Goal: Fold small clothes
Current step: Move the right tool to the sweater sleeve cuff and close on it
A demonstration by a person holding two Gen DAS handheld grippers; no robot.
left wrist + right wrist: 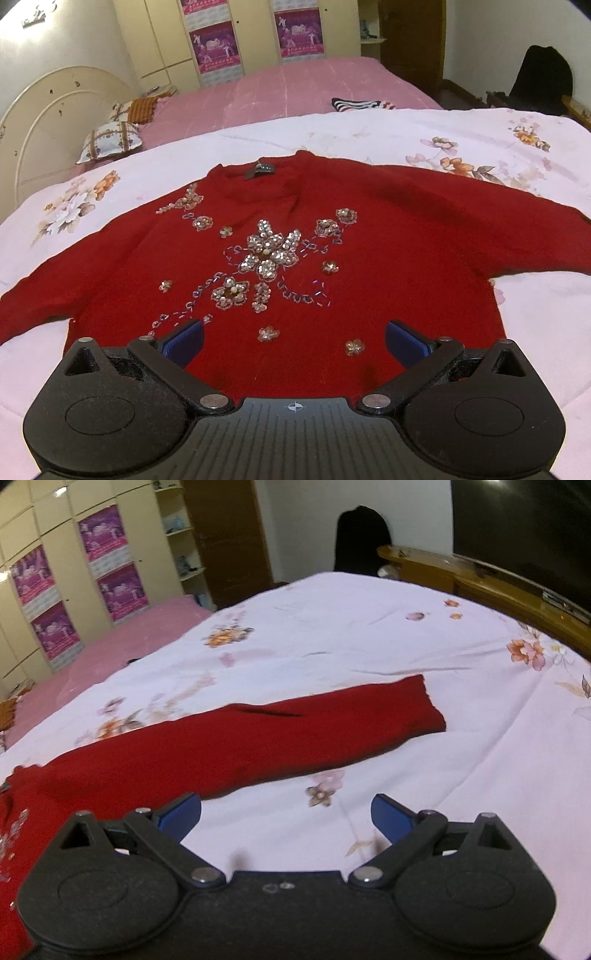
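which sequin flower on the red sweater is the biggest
The large silver sequin flower at the chest centre of the red knit sweater; the other sequin blooms scattered around it are clearly smaller.

The black left claw (294, 341) with blue finger pads (184, 341) stands spread wide, holding nothing. The matching right claw (286, 814) is likewise spread wide, its blue pads (391, 818) bare.

One red knitted sweater with sequin flowers (295, 258), two patterned square pillows (110, 138), four purple posters (212, 46) and one striped folded cloth (364, 104) are visible.
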